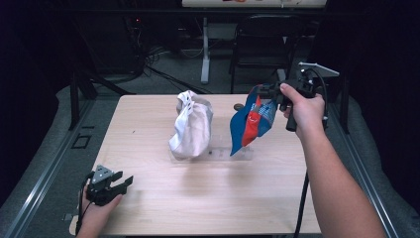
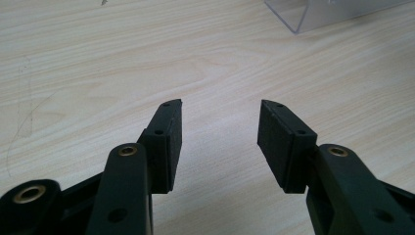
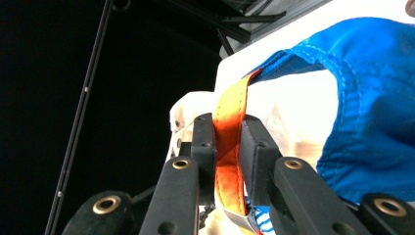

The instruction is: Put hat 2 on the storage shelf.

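Observation:
A blue cloth bag [image 1: 251,124] with an orange strap [image 3: 227,147] hangs in the air over the right side of the table. My right gripper [image 1: 270,91] is shut on that strap, and the right gripper view shows its two pads [image 3: 204,142] pinching the orange band, with blue fabric [image 3: 372,122] spread to the right. A white cloth bag [image 1: 192,125] stands bunched up on the table's middle. My left gripper [image 1: 124,182] rests low at the near left corner, jaws open over bare wood [image 2: 220,73], nothing between its pads [image 2: 171,142].
A clear plastic stand [image 1: 218,152] lies on the table beneath the two bags; its corner [image 2: 298,14] appears in the left gripper view. A dark chair [image 1: 262,44] and a table leg [image 1: 205,49] stand beyond the far edge. Grey floor and rails flank the table.

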